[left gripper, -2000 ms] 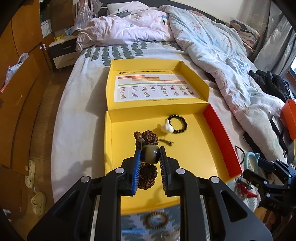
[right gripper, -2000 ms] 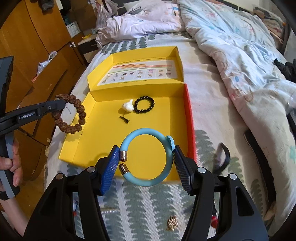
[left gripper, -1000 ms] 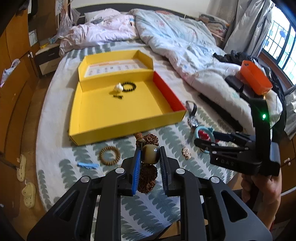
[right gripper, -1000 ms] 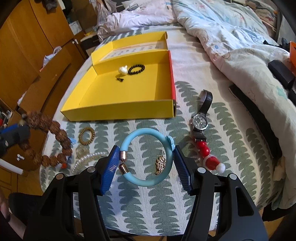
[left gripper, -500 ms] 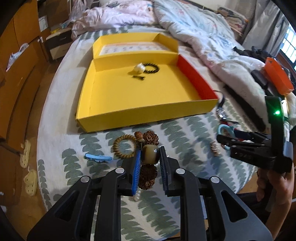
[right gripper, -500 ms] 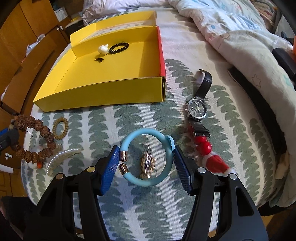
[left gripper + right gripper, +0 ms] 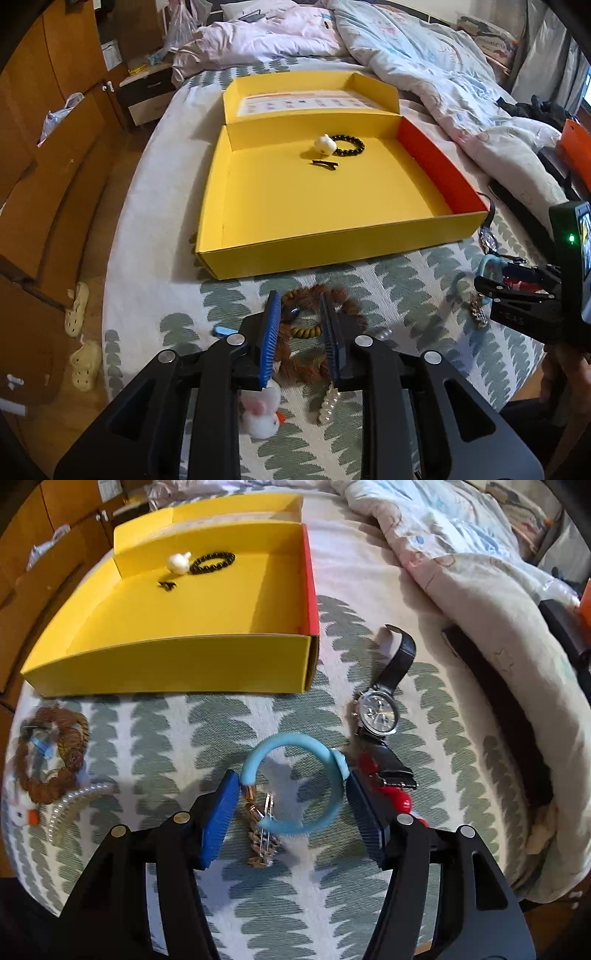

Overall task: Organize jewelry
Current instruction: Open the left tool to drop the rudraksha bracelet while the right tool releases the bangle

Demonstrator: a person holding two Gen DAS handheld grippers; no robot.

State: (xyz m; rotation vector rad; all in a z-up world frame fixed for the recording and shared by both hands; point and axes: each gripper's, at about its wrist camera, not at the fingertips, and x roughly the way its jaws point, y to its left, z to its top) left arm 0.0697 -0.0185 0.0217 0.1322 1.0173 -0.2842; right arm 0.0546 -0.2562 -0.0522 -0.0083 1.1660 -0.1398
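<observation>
1. Left gripper jaws opening over the brown knobbly seed-bead bracelet, which lies between them on the bed, pads clear of it.
2. Right gripper straddles the light-blue rubber bangle; whether its pads press it, cannot tell.
3. Open yellow cardboard box sits well ahead of both grippers.
4. Step looks like set-down; next move likely needs a regrasp and a carry ahead to the box.

Bed carries yellow box, watch, bangle.

Box on bed, bead bracelet inside, watch right of box
</observation>
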